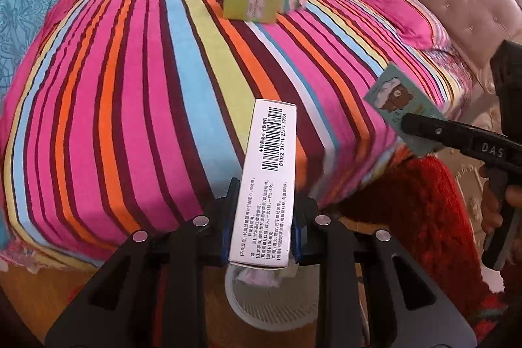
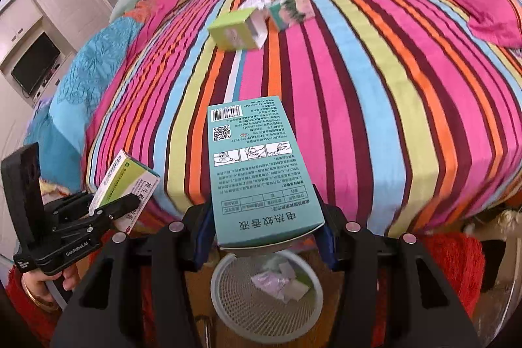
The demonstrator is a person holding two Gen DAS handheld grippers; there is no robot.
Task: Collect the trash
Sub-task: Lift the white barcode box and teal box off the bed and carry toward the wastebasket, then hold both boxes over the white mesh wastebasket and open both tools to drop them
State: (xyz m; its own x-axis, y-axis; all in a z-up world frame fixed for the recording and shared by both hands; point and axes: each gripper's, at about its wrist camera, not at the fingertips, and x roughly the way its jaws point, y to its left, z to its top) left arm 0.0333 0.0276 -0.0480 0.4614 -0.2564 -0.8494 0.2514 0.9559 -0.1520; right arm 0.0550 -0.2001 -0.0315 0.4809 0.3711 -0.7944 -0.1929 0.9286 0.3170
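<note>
L grip (image 1: 266, 217): clamped on white box (image 1: 266, 185), above bin (image 1: 270, 299).
R grip (image 2: 266, 227): clamped on teal box (image 2: 257, 178), over bin.
Left on bed (image 2: 359, 87): green box (image 2: 233, 31), small teal box (image 2: 288, 9).
Risk: bin mouth narrow, both boxes long; tilted release could bounce off rim onto floor.

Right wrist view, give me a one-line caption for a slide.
Right gripper holds a teal box above the basket beside the striped bed.
</note>
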